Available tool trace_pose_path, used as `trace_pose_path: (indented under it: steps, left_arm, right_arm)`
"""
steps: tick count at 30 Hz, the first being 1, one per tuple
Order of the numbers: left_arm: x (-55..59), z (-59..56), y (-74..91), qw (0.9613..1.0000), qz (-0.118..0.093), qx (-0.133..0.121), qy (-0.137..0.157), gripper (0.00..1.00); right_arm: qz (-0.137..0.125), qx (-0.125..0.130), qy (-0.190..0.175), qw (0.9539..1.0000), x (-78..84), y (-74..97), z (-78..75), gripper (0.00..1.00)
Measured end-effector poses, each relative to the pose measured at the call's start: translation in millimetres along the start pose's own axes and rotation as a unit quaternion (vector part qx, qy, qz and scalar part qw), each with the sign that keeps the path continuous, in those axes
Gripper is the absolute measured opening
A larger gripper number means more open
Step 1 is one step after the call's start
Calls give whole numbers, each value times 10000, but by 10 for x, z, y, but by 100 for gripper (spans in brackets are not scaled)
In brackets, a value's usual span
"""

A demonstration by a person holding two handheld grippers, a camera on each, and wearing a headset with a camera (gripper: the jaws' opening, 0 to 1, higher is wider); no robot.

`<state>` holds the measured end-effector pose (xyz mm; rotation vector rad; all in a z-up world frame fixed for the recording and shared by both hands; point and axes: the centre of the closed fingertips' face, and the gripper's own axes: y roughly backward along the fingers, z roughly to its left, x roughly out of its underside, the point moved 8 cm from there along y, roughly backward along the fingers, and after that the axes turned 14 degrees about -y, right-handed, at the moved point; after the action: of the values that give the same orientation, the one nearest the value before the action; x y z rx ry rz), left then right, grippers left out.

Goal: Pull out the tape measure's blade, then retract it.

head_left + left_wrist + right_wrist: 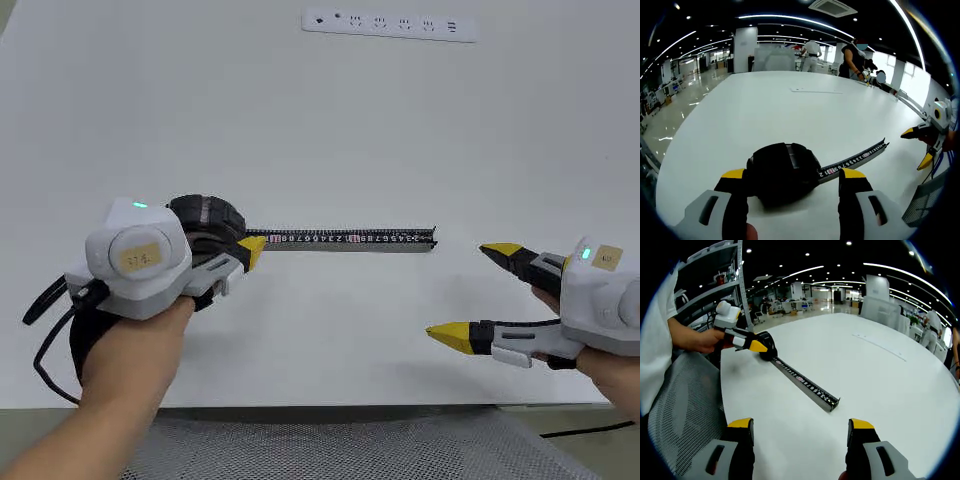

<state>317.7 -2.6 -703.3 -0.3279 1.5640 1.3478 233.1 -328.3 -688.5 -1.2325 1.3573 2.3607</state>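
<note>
Two roles: the left gripper (793, 175) is clamping the tape measure case (205, 218) steady, while the right gripper (472, 292) is hovering open-jawed beside the blade (345, 238).

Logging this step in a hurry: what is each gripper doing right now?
Left gripper: closed on the tape measure, jaws on either side of its case.
Right gripper: open, holding nothing, apart from the blade.

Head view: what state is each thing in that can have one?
tape measure: on the table, gripped by the case.
blade: pulled out, flat on the table, end free.
left gripper: shut on the tape measure.
right gripper: open, clear of the blade.
power strip: sockets look empty.
</note>
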Motion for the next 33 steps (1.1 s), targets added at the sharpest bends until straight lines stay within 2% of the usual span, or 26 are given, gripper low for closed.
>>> trace_pose_path:
  steps: [4,7,11,18,25,33]
  left_arm:
    - [4,26,-34,9997,7,-173,189,67]
    - [8,29,-64,9994,34,-214,256,66]
    - [2,61,-66,9982,72,-296,515,63]
    - [11,68,-80,9975,105,-354,600,62]
    - [18,73,-99,9968,129,-383,687,61]
    - [25,71,-105,9972,137,-384,622,61]
  right_arm:
    - [51,-18,167,9998,-51,-26,-52,70]
    - [86,-64,236,9997,-91,-56,-104,67]
    - [193,-115,403,9989,-133,-103,-170,62]
    - [307,-192,525,9980,-165,-163,-319,52]
    - [456,-309,664,9963,-169,-256,-382,47]
    - [586,-424,915,9932,-212,-372,-457,39]
